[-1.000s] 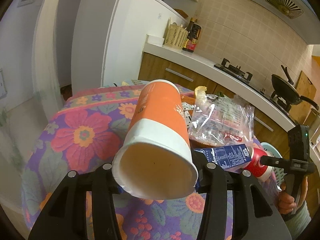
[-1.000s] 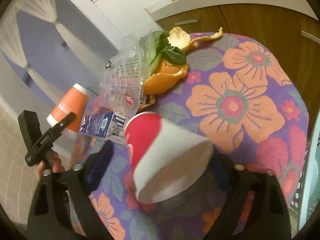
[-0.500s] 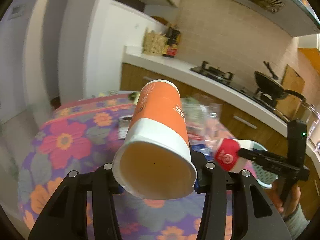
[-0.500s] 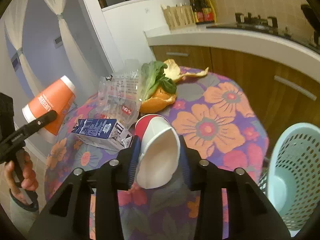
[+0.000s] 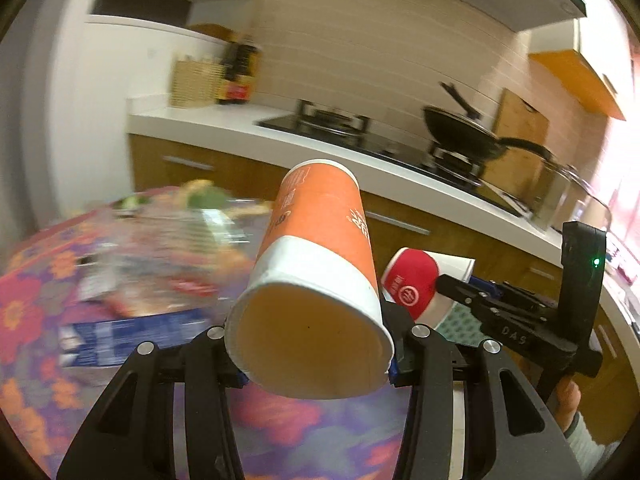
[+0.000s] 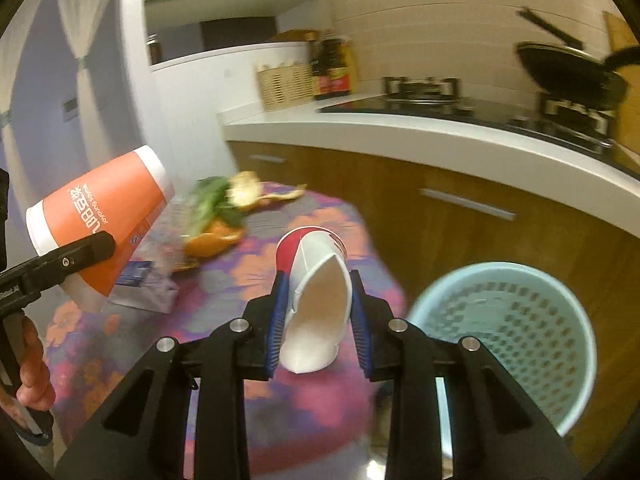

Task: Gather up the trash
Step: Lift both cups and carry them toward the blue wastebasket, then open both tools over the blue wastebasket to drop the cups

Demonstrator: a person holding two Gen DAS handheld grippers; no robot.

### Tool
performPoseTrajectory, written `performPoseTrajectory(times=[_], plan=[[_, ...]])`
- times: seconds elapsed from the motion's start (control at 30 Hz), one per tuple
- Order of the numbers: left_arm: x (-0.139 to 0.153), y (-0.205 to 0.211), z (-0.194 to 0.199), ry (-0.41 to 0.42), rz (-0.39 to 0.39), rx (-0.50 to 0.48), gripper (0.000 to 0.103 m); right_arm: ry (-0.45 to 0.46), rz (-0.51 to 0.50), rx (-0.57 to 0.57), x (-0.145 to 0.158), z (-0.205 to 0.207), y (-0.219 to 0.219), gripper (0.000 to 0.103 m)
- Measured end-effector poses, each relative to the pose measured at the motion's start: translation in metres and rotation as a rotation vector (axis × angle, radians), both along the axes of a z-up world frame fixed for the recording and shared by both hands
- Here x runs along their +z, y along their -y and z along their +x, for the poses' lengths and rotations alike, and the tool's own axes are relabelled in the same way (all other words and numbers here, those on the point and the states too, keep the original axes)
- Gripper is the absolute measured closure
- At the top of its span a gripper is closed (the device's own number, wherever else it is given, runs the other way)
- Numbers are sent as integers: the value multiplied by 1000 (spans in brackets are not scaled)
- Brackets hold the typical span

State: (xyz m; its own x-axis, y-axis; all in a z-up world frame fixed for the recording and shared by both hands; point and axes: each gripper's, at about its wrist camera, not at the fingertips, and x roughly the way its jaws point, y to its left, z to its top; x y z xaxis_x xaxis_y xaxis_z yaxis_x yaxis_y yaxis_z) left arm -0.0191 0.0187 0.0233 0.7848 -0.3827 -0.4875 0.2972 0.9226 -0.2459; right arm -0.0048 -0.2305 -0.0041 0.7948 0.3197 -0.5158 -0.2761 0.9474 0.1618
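Motion blur smears much of the left wrist view: the flowered tablecloth, the clear plastic wrapper and the blue carton are streaks, and the print on them cannot be read. The orange paper cup fills the middle of that view and hides the table behind it; its mouth faces the camera. In the right wrist view the carton is half covered by the orange cup, and the basket's lower part is cut off by the gripper's frame. The person shows only as fingers on the left handle and a thumb and cuff at the right one.

The left gripper clamps the orange cup near its white rim, lifted clear of the table. The right gripper is closing on the red-and-white paper cup, which sits between its blue pads, squashed to a narrow oval, just left of the pale blue perforated waste basket.

A second ago the red cup was round and loosely framed by wide jaws low over the cloth; now it is pinched flat and raised. Both views have swung toward the counter and stove, and the basket, earlier only a sliver at the edge, now shows nearly whole. Orange peel and greens remain on the table.
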Motion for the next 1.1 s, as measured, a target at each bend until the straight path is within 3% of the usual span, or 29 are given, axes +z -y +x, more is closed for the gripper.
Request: performPoseTrajectory(times=[0.37, 0.57, 0.7, 0.77, 0.83, 0.93, 1.1], plan=[[-42, 152, 63, -150, 84, -208, 59, -113, -41, -256, -50, 6, 116, 76], [-74, 211, 88, -238, 149, -244, 56, -243, -10, -315, -84, 22, 158, 72], [-94, 235, 101, -295, 173, -276, 56, -281, -23, -344, -95, 26, 174, 70], [-101, 242, 106, -312, 188, -284, 52, -295, -37, -356, -98, 27, 178, 60], [-107, 247, 108, -320, 197, -289, 46, -298, -39, -364, -99, 25, 180, 59], [-112, 250, 109, -328, 208, -291, 43, -306, -40, -373, -100, 24, 180, 50], [-106, 242, 105, -309, 180, -298, 43, -294, -40, -371, -96, 19, 181, 50]])
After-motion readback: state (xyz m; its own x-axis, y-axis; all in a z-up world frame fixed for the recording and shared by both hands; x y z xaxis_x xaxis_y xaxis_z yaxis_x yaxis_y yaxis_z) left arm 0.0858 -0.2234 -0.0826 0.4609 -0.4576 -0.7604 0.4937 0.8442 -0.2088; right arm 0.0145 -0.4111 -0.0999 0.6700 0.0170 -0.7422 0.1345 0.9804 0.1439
